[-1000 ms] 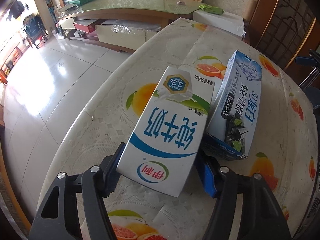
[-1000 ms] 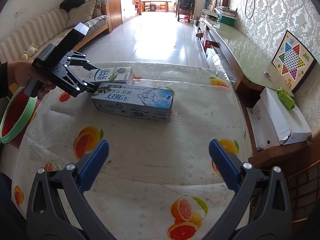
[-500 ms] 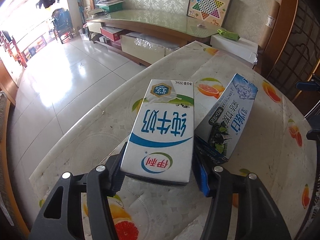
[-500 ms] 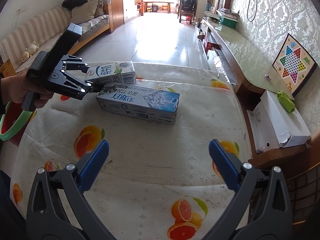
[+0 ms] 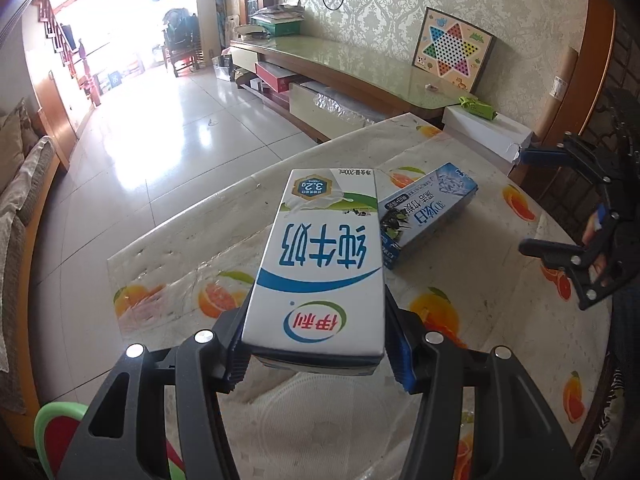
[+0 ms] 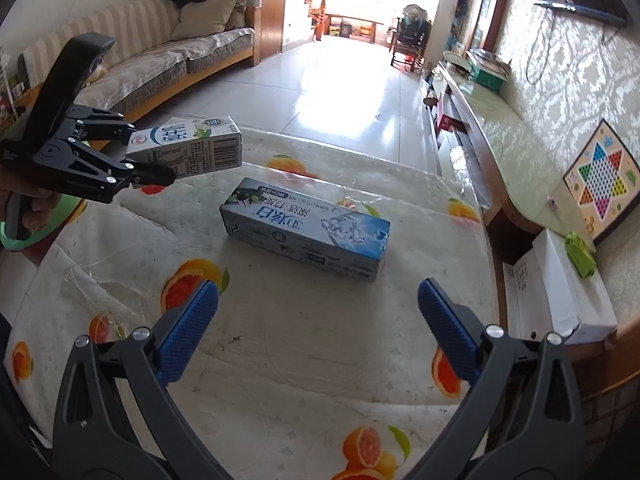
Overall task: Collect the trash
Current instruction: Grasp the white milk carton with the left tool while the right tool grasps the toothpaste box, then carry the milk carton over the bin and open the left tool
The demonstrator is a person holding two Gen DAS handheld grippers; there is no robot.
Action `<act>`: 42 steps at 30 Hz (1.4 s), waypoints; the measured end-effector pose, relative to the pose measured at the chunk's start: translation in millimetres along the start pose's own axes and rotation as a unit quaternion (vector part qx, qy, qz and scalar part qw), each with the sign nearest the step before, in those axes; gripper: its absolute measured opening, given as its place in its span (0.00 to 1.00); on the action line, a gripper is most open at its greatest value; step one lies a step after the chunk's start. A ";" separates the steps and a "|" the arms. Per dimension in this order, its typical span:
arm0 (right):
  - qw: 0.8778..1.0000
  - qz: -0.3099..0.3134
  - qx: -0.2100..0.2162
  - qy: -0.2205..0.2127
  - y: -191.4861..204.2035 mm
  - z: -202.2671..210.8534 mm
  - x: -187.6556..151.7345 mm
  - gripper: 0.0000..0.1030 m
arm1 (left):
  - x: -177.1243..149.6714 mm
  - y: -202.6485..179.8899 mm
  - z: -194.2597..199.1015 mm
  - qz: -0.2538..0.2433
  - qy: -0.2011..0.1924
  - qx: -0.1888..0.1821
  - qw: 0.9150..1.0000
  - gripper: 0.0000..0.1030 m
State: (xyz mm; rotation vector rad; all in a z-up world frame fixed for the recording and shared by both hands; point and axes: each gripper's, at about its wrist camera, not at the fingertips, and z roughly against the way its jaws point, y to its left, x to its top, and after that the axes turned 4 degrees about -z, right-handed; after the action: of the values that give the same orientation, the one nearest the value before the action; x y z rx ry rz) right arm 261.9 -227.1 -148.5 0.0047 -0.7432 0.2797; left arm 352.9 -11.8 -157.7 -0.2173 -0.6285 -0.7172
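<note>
Low in the centre of the left wrist view, the milk carton sits clamped across its flat sides by the left gripper, clear above the table. It looks light and crushable, so a gentle hold on the broad faces suits it. Right of it, the toothpaste box lies flat on the fruit-print cloth, stiff and easy to take across its narrow width. Bottom of the right wrist view, the right gripper gapes wide and empty, near a tiled living room floor
</note>
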 end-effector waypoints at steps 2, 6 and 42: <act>0.999 0.051 0.002 -0.005 4.3 -9.2 5.7 0.96 | -9.1 -3.3 13.3 0.011 -0.007 0.003 1.000 0.51; 0.989 0.141 0.036 -0.009 9.1 -33.0 17.6 0.96 | -27.7 -6.4 38.6 0.047 -0.027 -0.004 0.998 0.51; 0.984 0.141 0.030 0.104 32.6 -66.6 42.6 0.47 | -66.5 -31.9 118.3 0.099 -0.076 0.031 0.992 0.51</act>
State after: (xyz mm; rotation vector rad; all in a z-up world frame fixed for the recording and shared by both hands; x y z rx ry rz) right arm 327.9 -178.3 -172.3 -0.0714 -0.5263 0.5644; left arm 238.3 47.2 -104.5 -0.2749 -0.7608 -0.4932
